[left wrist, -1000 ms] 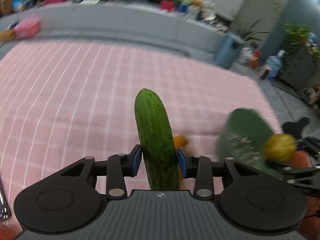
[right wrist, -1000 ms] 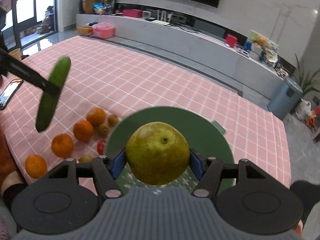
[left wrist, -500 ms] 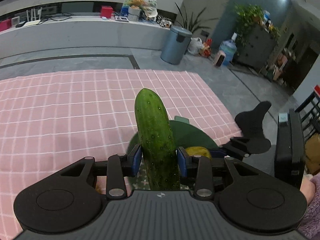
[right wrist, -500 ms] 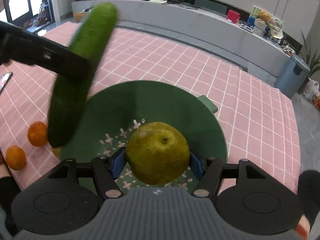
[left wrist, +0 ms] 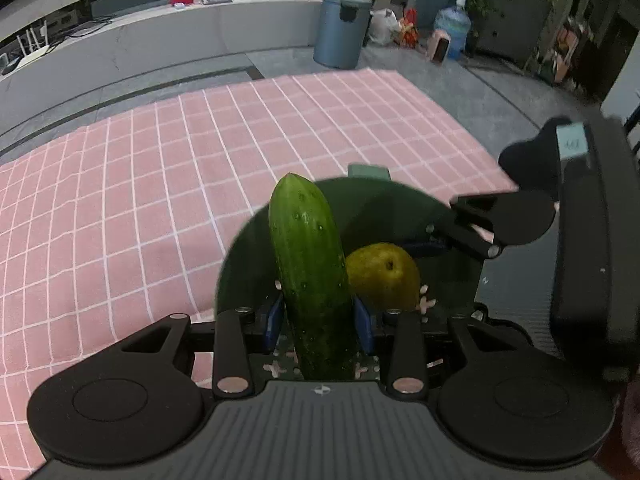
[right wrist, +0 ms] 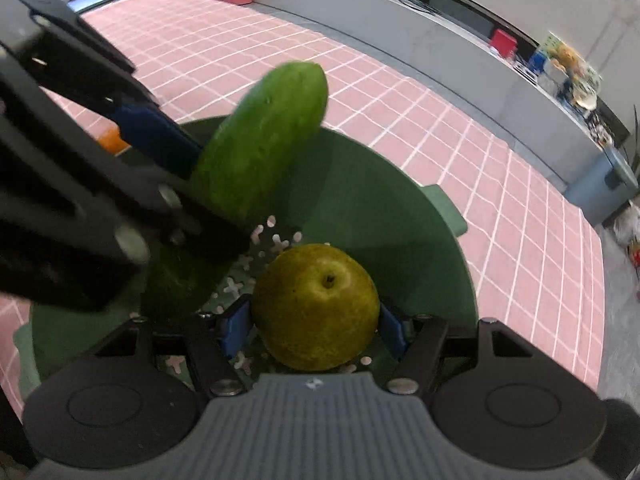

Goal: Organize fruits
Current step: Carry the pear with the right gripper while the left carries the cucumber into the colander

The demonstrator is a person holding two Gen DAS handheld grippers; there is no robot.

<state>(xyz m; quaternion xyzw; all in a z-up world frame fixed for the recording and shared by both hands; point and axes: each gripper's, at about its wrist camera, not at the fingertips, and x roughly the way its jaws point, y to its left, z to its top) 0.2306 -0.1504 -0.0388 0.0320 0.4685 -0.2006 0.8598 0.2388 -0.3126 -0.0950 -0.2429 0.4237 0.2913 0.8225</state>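
My left gripper [left wrist: 320,322] is shut on a green cucumber [left wrist: 310,272], held over the dark green round tray [left wrist: 400,208]. My right gripper [right wrist: 314,326] is shut on a yellow-green pear [right wrist: 316,306], low over the same tray [right wrist: 380,216]. The pear [left wrist: 382,276] shows just right of the cucumber in the left wrist view. The cucumber [right wrist: 260,140] and the left gripper's fingers [right wrist: 156,136] fill the left of the right wrist view. Whether either fruit touches the tray floor I cannot tell.
The tray sits on a pink checked cloth [left wrist: 140,184]. An orange fruit [right wrist: 110,140] peeks out behind the left gripper. A grey bin [left wrist: 340,30] and a long low cabinet [right wrist: 400,12] stand beyond the cloth.
Both grippers have come together over the green tray and moved lower. The cucumber swung in from the left next to the pear. Both grips are unchanged.
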